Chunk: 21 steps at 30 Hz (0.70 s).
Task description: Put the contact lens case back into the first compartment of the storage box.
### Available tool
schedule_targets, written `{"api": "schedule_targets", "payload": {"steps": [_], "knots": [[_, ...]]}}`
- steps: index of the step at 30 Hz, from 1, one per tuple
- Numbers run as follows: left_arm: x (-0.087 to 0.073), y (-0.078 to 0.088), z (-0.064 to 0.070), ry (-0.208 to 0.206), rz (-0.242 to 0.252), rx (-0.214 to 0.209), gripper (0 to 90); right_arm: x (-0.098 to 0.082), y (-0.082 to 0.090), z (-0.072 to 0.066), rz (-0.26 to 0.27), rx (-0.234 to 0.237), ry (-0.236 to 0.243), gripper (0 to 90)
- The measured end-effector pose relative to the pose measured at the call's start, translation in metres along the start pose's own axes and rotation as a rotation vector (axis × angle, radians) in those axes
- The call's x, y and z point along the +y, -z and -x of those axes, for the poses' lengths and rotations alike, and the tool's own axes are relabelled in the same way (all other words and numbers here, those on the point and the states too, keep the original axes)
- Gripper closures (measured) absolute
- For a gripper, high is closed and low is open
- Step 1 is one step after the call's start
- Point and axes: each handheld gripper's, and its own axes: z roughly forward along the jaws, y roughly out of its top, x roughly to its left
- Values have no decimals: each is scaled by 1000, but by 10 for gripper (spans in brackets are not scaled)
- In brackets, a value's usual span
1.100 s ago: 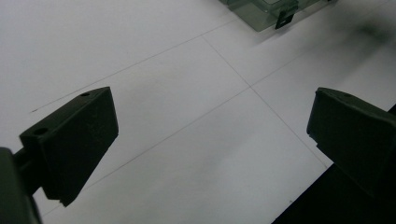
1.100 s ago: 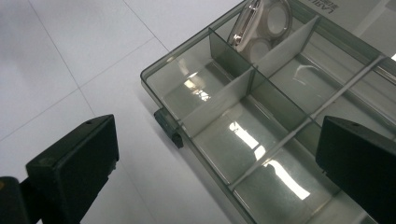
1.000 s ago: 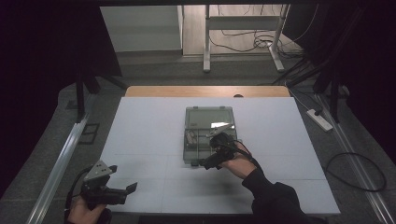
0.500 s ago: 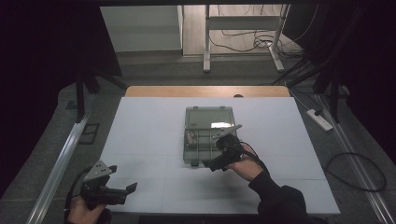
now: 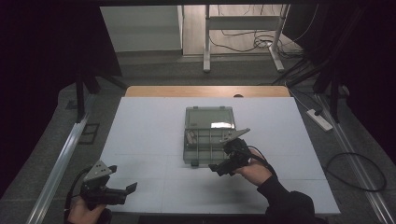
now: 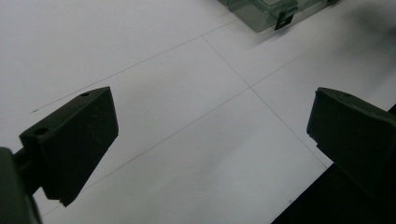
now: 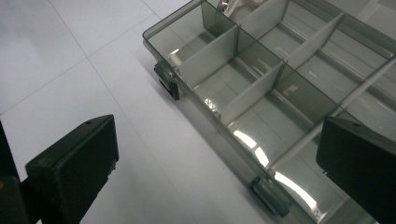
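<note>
A clear smoky plastic organiser box point(image 5: 208, 140) lies open in the middle of the white table, its lid point(image 5: 208, 118) laid flat behind it. White dividers point(image 7: 254, 91) split it into several compartments. A small pale item point(image 5: 190, 136) rests in a left compartment. My right gripper point(image 5: 219, 169) hovers at the box's near right corner, open, with nothing between its jaws. In the right gripper view point(image 7: 215, 154) the box's front wall and two dark latches point(image 7: 168, 83) sit between the spread jaws. My left gripper point(image 5: 128, 192) is open and held low at the table's near left corner, far from the box.
The white table point(image 5: 140, 135) has faint seam lines point(image 6: 224, 65) across it. One corner of the box with a latch point(image 6: 282, 18) sits at the top of the left gripper view. A power strip point(image 5: 319, 119) and cables lie on the floor to the right.
My right gripper has drawn back a little from over the box toward the near edge. The left gripper has stayed put.
</note>
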Motion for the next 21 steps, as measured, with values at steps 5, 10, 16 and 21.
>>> {"api": "schedule_targets", "payload": {"steps": [5, 10, 16, 21], "knots": [[0, 0, 0, -1, 0, 0, 19, -4, 8, 0, 11, -7, -7, 0], [0, 0, 0, 0, 1, 0, 19, -8, 15, 1, 23, -13, -17, 0], [0, 0, 0, 0, 1, 0, 19, -15, 22, 6, 26, -18, -36, 0], [0, 0, 0, -1, 0, 0, 19, -23, 28, 10, 18, -28, -42, 0]]}}
